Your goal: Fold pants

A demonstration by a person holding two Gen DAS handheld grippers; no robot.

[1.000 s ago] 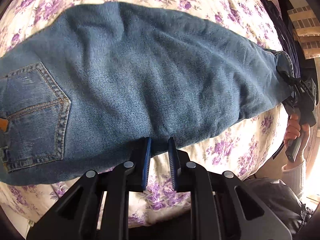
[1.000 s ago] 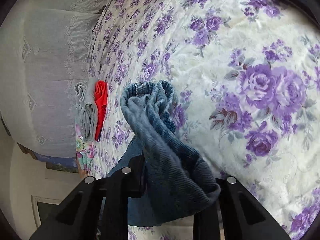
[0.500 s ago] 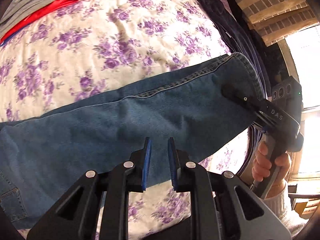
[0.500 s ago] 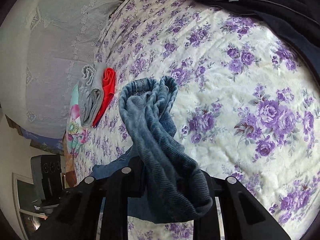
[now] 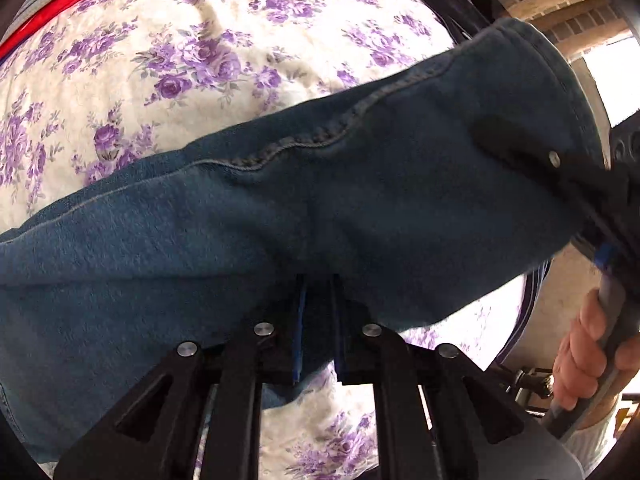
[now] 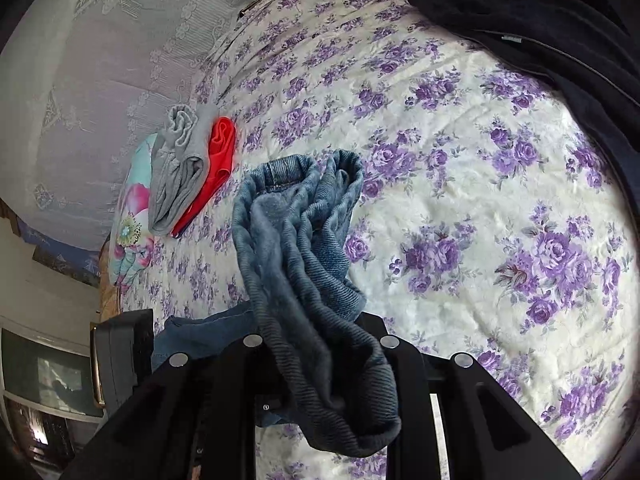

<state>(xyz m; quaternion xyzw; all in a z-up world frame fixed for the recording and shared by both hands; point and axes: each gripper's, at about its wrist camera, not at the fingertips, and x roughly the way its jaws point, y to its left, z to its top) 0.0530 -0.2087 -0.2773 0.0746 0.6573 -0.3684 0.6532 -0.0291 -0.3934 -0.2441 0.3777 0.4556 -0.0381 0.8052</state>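
Observation:
The blue jeans [image 5: 320, 208] hang lifted across the left wrist view, above a bed with a purple-flowered cover [image 5: 180, 52]. My left gripper [image 5: 318, 292] has its jaws close together with the lower edge of the denim between them. My right gripper [image 5: 560, 168] is shut on the hem end of the leg at the right. In the right wrist view the bunched leg cuffs [image 6: 304, 240] rise from between the fingers of the right gripper [image 6: 320, 352], which the cloth hides.
A folded grey garment [image 6: 180, 168] and a red one [image 6: 218, 160] lie on a flowered pillow at the bed's far left. A dark navy garment [image 6: 540, 28] lies at the upper right. A lace curtain [image 6: 92, 72] hangs behind the bed.
The left gripper moved along the jeans towards the leg end and now has denim between its jaws. The right gripper lifted the cuffs higher and closer to the left one.

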